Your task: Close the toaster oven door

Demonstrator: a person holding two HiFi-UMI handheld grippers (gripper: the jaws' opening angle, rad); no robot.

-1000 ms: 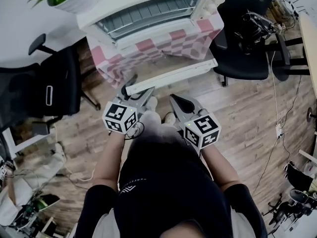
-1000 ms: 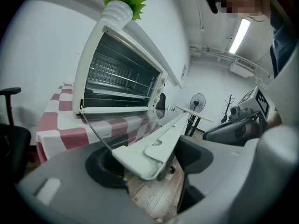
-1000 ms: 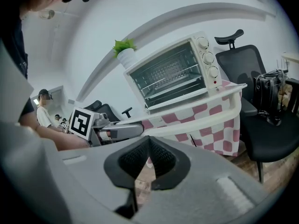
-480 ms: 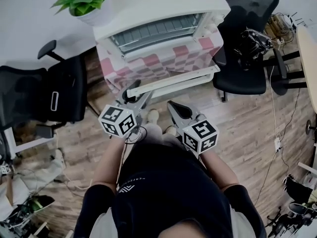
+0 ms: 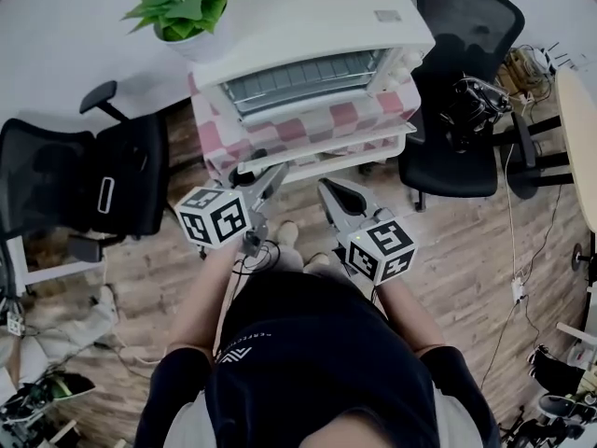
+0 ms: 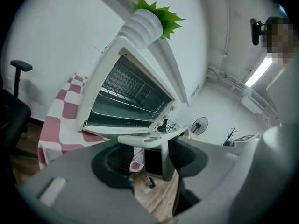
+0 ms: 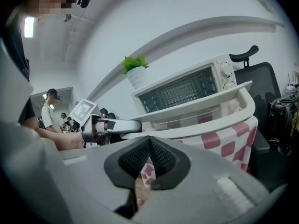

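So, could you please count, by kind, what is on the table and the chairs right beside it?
Toaster oven: 1
Potted plant: 1
Checked cloth: 1
Black office chair: 2
Total: 5

L hand-held gripper (image 5: 259, 175) jaws closing w/ door handle (image 6: 145, 138) between; R hand-held gripper (image 5: 331, 192) jaws together

Site: a shared office or lab workroom, as I recorded it.
- Landmark: toaster oven (image 5: 308, 35), which stood on a white table (image 5: 56, 35) over a pink-checked cloth (image 5: 308, 124).
- Left of the oven: black swivel chair (image 5: 84, 180).
- Right of it: second swivel chair (image 5: 457, 110).
- Beside its far left corner: potted plant (image 5: 182, 7).
- Below it, where I stood: wood-plank floor (image 5: 466, 250) with loose cables (image 5: 518, 278).
- Well beyond it: pedestal fan (image 6: 200, 124), ceiling strip light (image 6: 258, 72), other people (image 7: 50, 108).
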